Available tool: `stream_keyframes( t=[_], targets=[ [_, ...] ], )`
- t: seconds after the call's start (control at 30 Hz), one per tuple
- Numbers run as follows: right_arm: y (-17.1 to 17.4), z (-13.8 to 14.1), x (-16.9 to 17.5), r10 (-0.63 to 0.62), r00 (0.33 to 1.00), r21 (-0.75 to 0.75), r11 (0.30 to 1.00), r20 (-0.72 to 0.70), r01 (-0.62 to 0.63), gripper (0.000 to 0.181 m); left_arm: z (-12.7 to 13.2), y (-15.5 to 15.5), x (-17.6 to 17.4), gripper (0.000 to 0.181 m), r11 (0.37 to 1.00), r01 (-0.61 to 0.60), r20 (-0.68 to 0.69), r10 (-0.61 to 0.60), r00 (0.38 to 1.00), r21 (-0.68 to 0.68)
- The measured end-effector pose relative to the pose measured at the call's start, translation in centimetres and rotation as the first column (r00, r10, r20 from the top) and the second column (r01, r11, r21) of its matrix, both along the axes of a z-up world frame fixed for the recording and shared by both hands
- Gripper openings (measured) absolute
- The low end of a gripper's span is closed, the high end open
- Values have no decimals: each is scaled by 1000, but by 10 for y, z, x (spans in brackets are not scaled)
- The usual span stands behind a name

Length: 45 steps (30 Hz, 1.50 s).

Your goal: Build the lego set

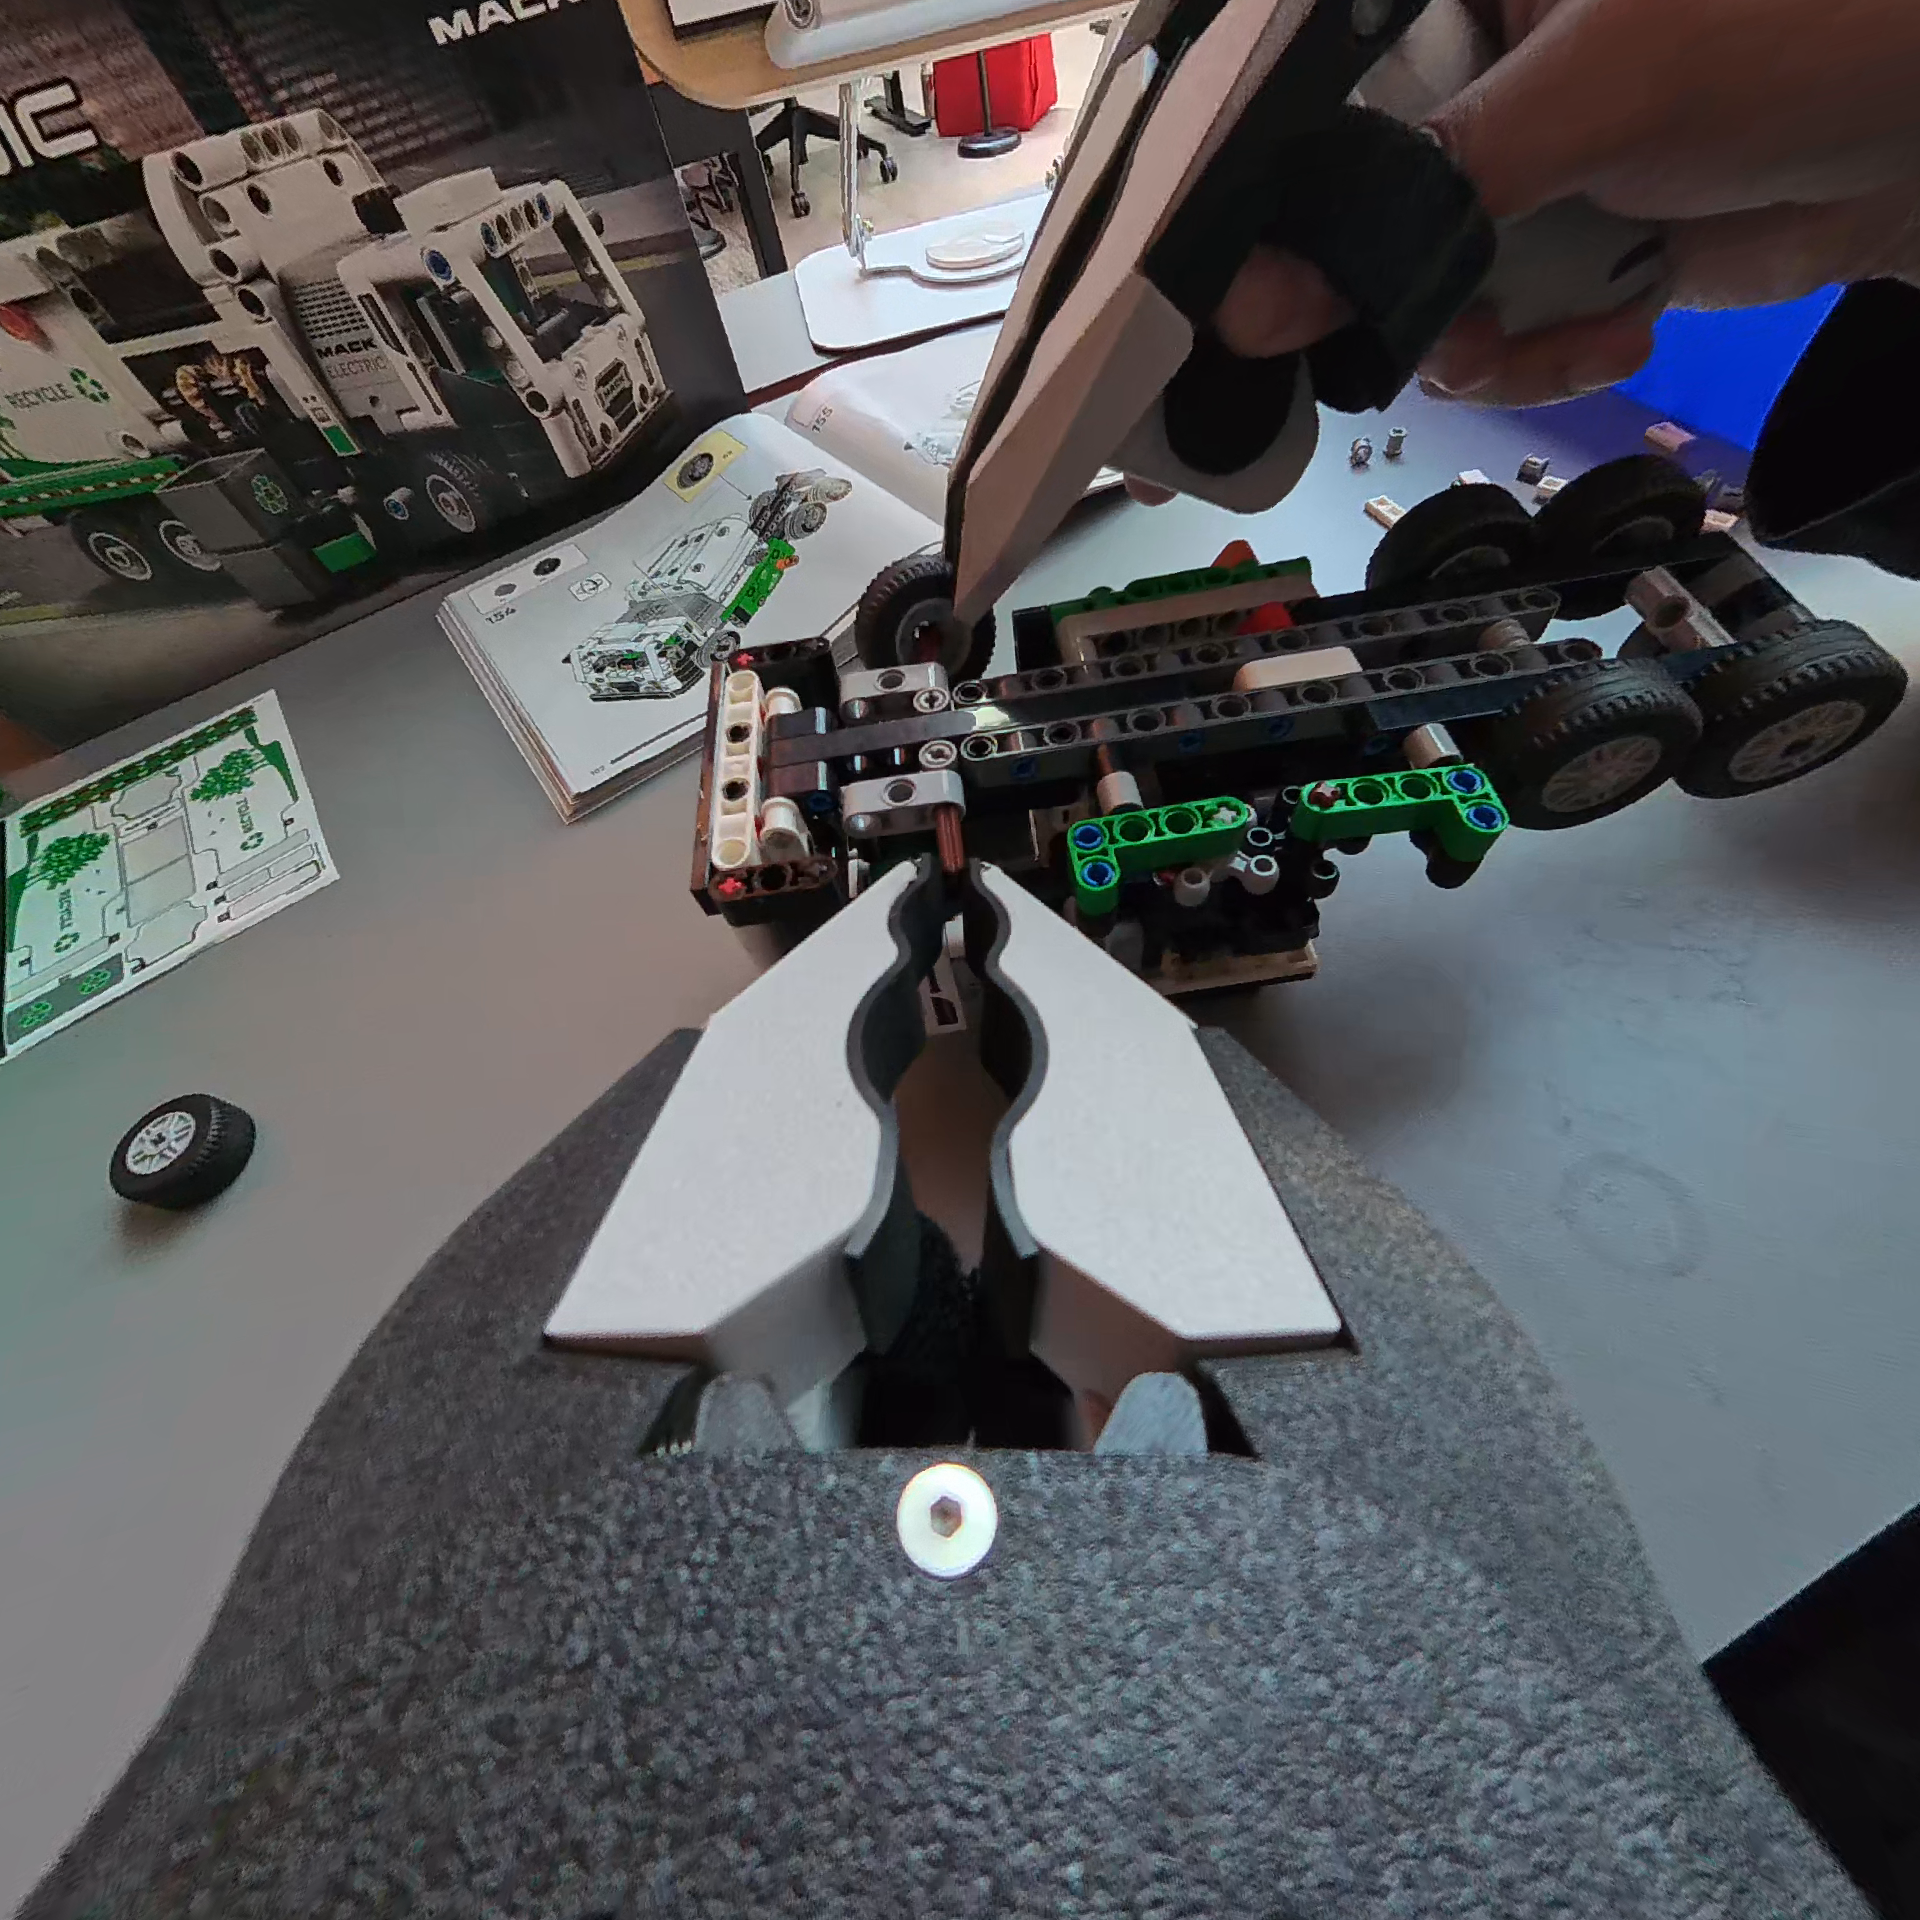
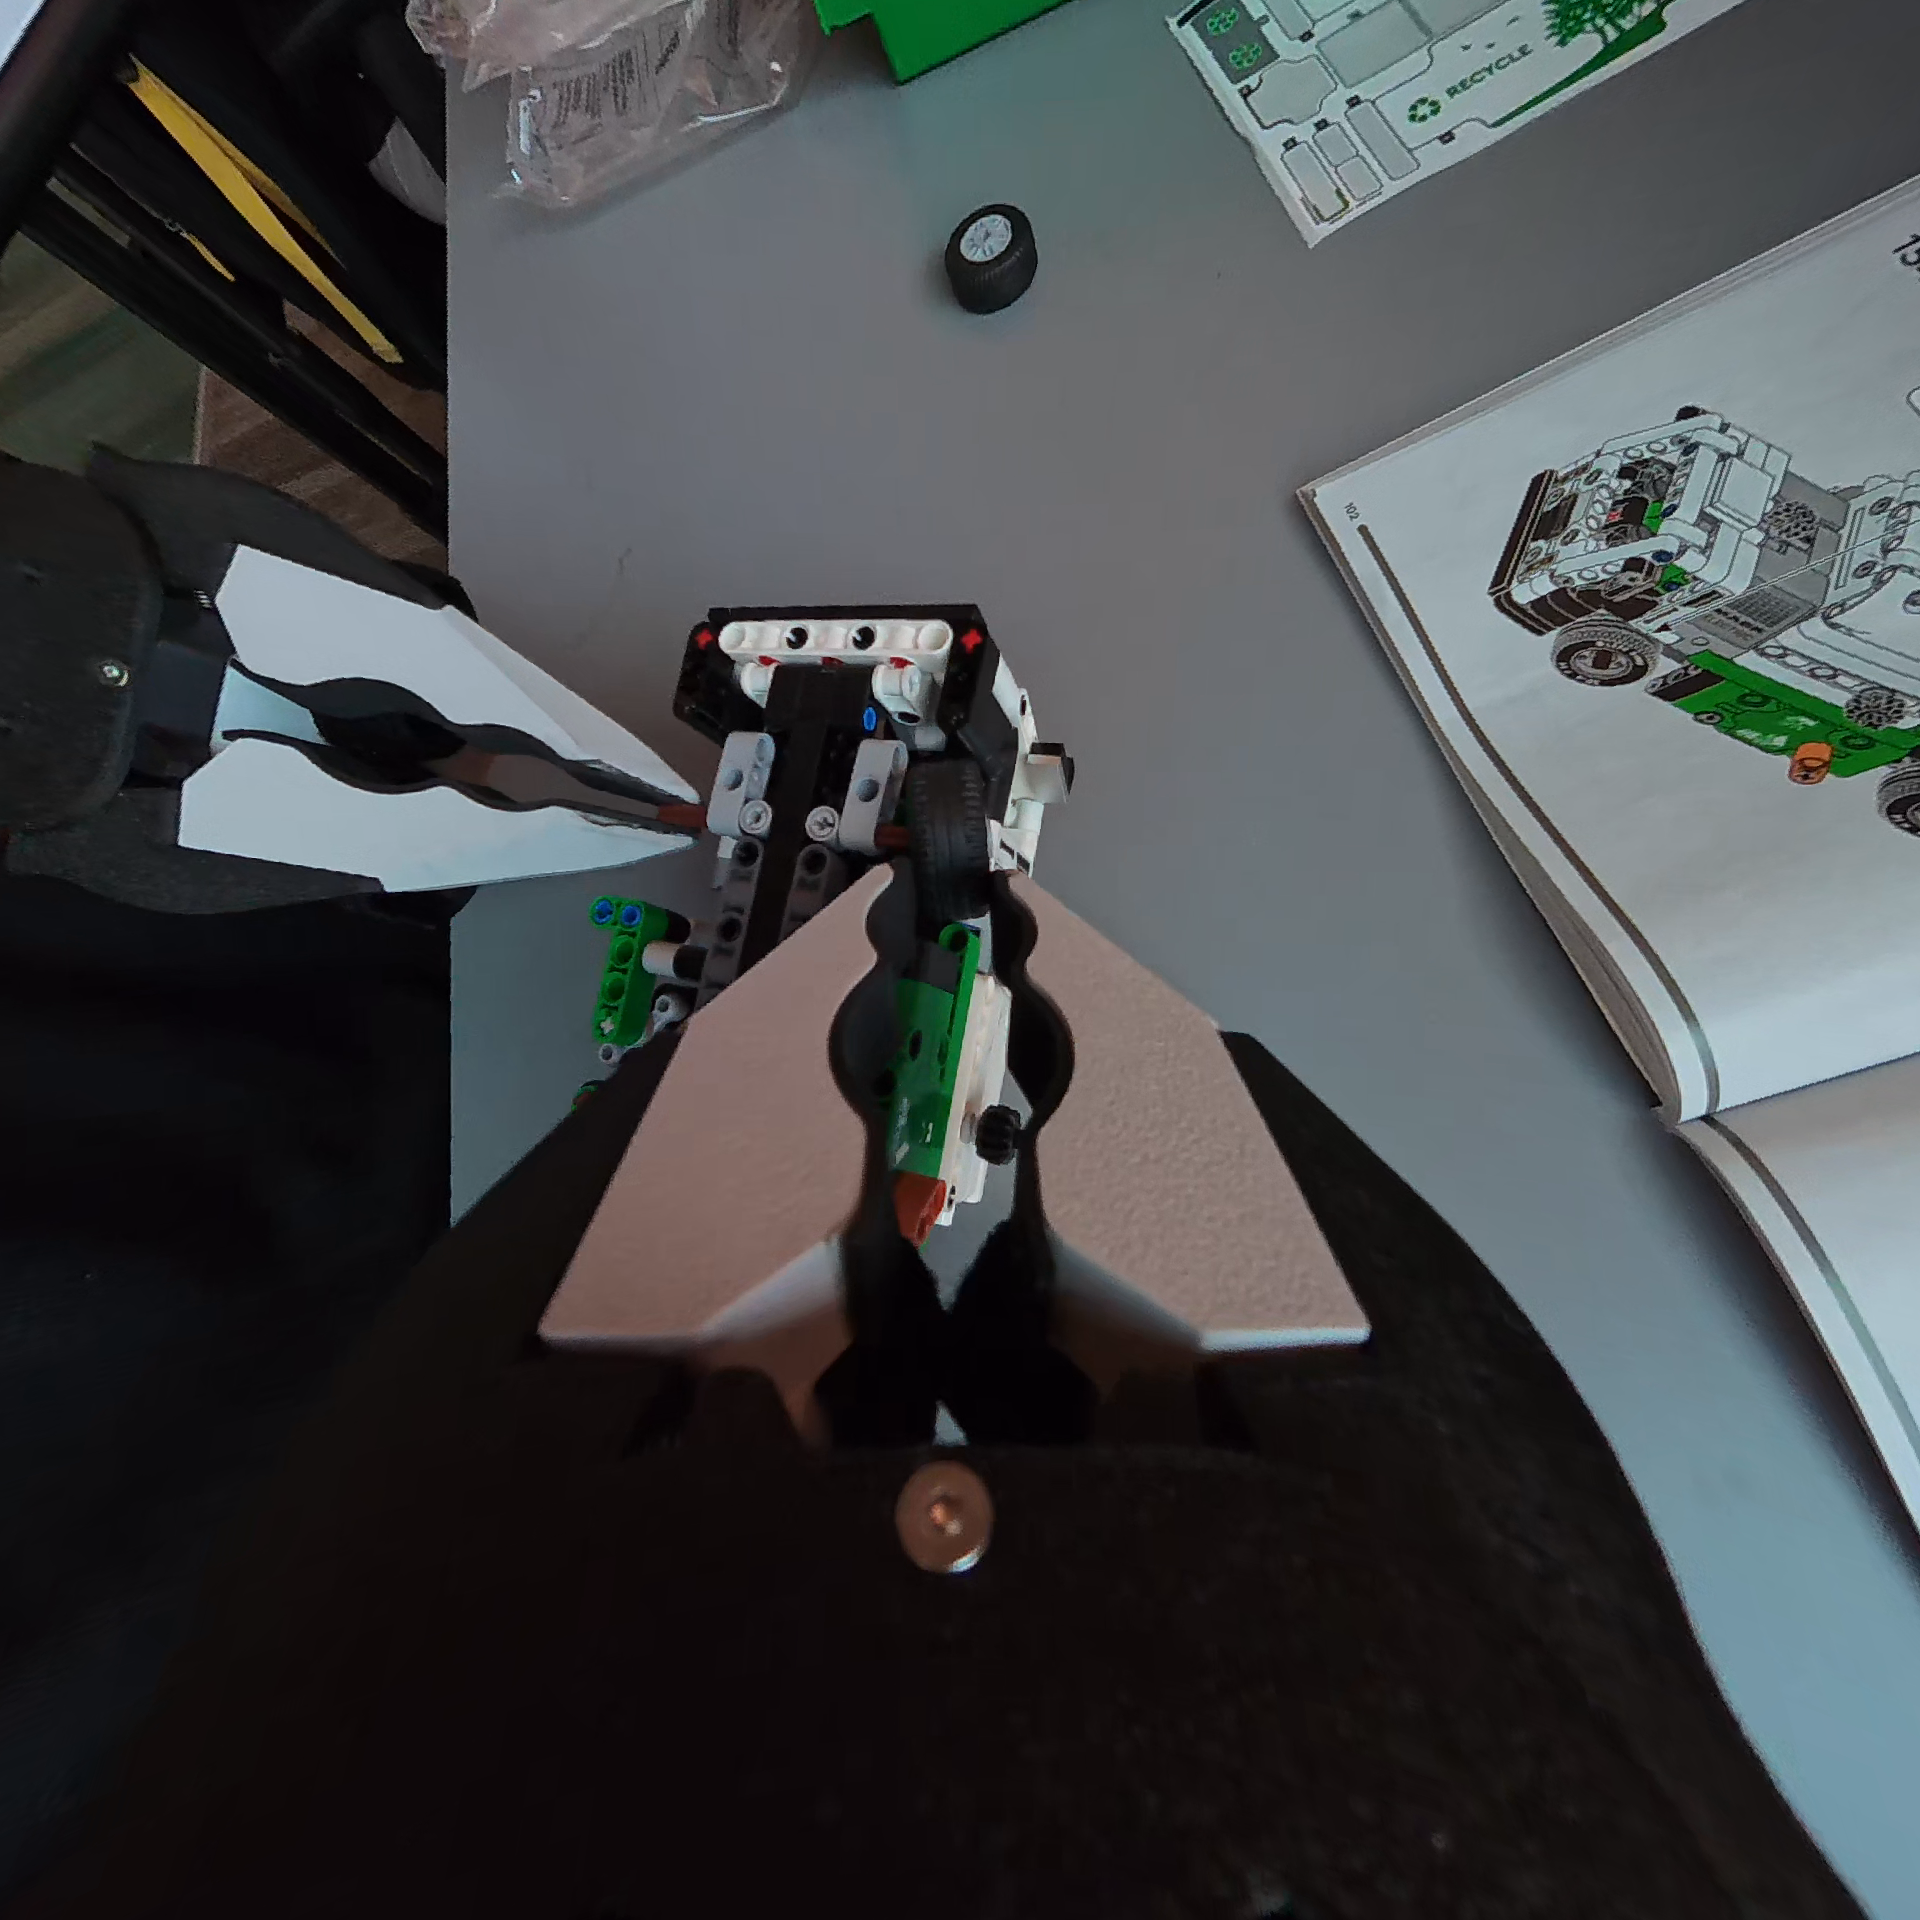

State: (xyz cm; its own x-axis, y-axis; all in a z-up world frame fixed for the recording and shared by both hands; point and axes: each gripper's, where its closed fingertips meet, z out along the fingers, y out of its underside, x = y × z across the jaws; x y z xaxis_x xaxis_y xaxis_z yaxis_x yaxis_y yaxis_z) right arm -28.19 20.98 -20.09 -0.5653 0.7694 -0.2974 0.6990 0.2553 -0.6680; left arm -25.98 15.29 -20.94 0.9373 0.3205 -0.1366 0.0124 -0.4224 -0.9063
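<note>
The lego truck chassis (image 1: 1247, 707) lies upside down on the grey table, several black wheels at its far end. My left gripper (image 1: 948, 878) is shut on the near end of a brown axle (image 1: 948, 844) that sticks out of the chassis front. My right gripper (image 1: 966, 623) comes down from above onto a black wheel (image 1: 920, 623) on the far side. In the right wrist view my right gripper (image 2: 943, 883) is shut on that wheel (image 2: 951, 821) at the chassis (image 2: 790, 727), and the left gripper (image 2: 681, 821) pinches the axle from the left.
A loose wheel (image 1: 182, 1151) lies on the table (image 2: 727, 416), also in the right wrist view (image 2: 990, 258). The open instruction booklet (image 2: 1662, 727), a sticker sheet (image 1: 156, 862), the set's box (image 1: 312, 312), plastic bags (image 2: 623, 94) and small loose parts (image 1: 1455, 488) surround the work. There is about 7 cm between the tips of the two grippers.
</note>
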Motion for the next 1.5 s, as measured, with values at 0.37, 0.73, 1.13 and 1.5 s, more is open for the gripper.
stream_keyframes(
  t=[0.37, 0.73, 1.13, 1.5],
  targets=[
    [0, -1, 2, -52, 999, 44, 998, -5, 52, 12, 0, 0, 1, 1, 1000, -18, 2, 18, 1000, -5],
    [1, -4, 5, -26, 999, 82, 996, 35, 23, 12, 0, 1, 1, 1, 1000, -20, 7, 20, 1000, -12],
    [2, -5, 3, 7, 996, 177, 984, 86, -22, 11, 1, 3, 0, 1, 999, 27, 15, -26, 1000, -46],
    [3, -8, 3, 73, 997, 308, 950, -24, -62, 11, 1, 4, 0, 1, 998, 37, 26, -36, 999, -41]
  ],
)
